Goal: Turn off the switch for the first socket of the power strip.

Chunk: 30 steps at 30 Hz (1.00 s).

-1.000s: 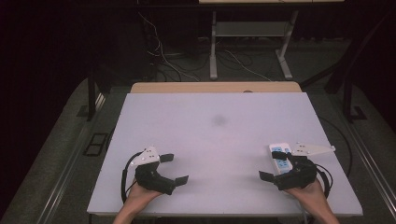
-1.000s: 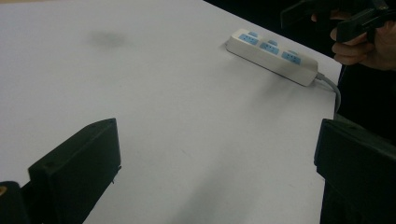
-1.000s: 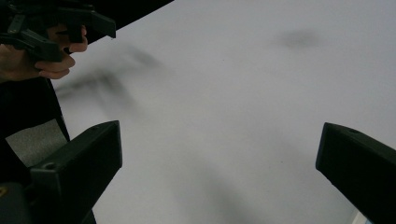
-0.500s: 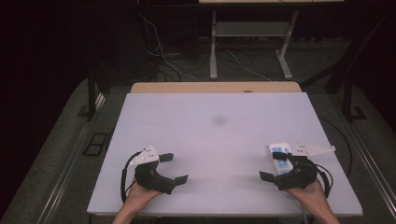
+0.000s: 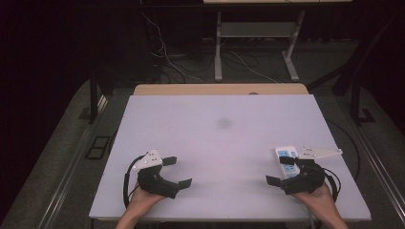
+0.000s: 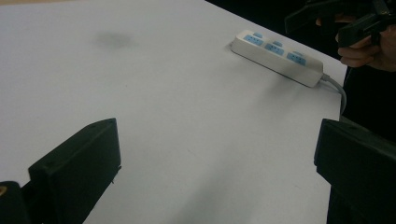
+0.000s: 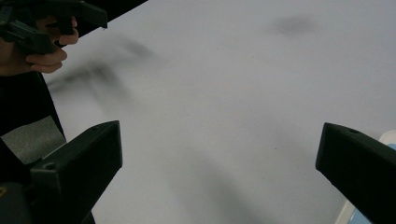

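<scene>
1. Here we see a white power strip (image 5: 287,161) with blue sockets; it lies flat on the table (image 5: 219,143), near the right edge and toward the near right corner.
2. In the left gripper view the power strip (image 6: 277,57) shows three blue socket faces in a row, and a grey cord leaves its end and drops over the table edge.
3. We hold the right gripper (image 5: 282,171) just beside the strip, and from above it covers the near end of it; its jaws stand wide apart with nothing between them.
4. We hold the left gripper (image 5: 175,171) near the near left corner of the surface, jaws also wide apart and empty.
5. A dim grey smudge (image 5: 224,123) marks the middle of the surface.
6. In the right gripper view only a small corner of the strip (image 7: 388,136) is visible beside one jaw, and the rest is cut off.
</scene>
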Tool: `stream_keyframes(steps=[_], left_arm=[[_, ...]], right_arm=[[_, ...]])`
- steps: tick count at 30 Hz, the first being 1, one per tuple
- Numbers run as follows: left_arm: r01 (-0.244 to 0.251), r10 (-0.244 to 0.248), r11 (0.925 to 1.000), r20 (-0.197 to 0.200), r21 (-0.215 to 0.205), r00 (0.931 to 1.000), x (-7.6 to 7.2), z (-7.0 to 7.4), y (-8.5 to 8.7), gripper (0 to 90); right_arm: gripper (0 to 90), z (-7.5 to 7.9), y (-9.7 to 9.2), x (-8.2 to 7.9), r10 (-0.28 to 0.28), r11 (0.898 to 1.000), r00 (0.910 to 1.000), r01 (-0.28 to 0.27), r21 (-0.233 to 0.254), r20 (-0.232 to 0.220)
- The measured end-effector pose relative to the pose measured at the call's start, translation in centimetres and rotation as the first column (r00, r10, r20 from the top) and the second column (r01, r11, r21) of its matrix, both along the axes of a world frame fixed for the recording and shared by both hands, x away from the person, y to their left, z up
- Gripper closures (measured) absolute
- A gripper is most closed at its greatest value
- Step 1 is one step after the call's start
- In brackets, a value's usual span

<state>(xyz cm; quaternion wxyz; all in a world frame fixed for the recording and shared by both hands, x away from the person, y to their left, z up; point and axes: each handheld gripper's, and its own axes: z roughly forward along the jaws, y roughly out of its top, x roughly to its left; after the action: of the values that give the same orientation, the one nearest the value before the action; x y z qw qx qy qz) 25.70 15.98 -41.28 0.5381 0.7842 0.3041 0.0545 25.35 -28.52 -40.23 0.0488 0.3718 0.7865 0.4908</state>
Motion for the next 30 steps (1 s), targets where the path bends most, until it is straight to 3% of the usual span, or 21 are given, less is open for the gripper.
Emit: stream_keyframes(steps=[13,30], left_arm=[[-0.016,0.016,0.9998,0.002,-0.008,0.9999,0.2,-0.1,0.3,0.0],[-0.01,0.01,0.9999,-0.002,-0.01,0.9999,0.2,-0.2,0.3,0.1]], right_arm=[[0.2,1.0,-0.9,0.1,-0.011,1.0,0.9999,0.01,-0.008,-0.011],[0.2,2.2,-1.9,0.6,-0.002,0.997,0.9996,0.0,-0.076,-0.027]])
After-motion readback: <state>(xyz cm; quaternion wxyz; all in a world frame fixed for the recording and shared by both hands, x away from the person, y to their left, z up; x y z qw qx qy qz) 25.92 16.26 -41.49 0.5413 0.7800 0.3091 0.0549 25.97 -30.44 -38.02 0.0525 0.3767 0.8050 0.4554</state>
